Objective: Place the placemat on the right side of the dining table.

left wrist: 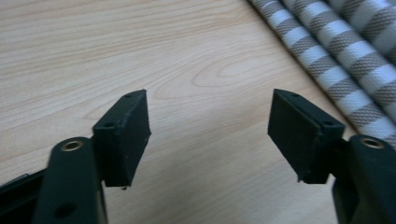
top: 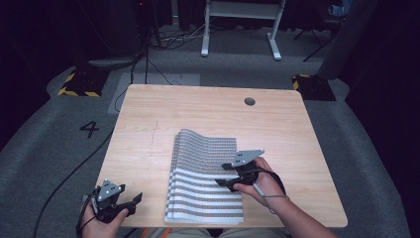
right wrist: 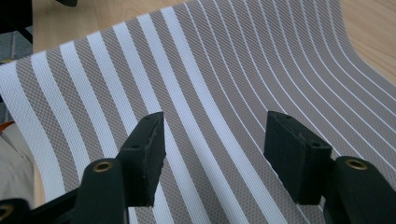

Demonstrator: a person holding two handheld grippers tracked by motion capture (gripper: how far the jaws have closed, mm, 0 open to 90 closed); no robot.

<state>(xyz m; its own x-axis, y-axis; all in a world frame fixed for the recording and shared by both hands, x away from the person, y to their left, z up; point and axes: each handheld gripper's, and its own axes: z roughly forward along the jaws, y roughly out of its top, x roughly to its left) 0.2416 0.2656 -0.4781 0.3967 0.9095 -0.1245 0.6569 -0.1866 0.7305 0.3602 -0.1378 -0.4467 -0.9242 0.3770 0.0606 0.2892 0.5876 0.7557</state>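
Note:
A stack of grey-and-white striped placemats point(top: 205, 181) lies on the wooden table point(top: 208, 109) near its front edge, with the far end of the top mat curling upward. My right gripper point(top: 223, 181) hovers over the stack's right side, open, nothing between its jaws; the striped mat point(right wrist: 210, 84) spreads out beneath them. My left gripper point(top: 133, 203) sits at the table's front left corner, open and empty, over bare wood point(left wrist: 187, 93). The edges of the stacked mats point(left wrist: 345, 60) show at its upper right.
A round cable hole point(top: 249, 101) sits near the table's far right. Beyond the table are grey carpet, cables, yellow-black floor markers point(top: 79, 84) and a white desk frame point(top: 242, 25). A "4" point(top: 89, 129) is marked on the floor at left.

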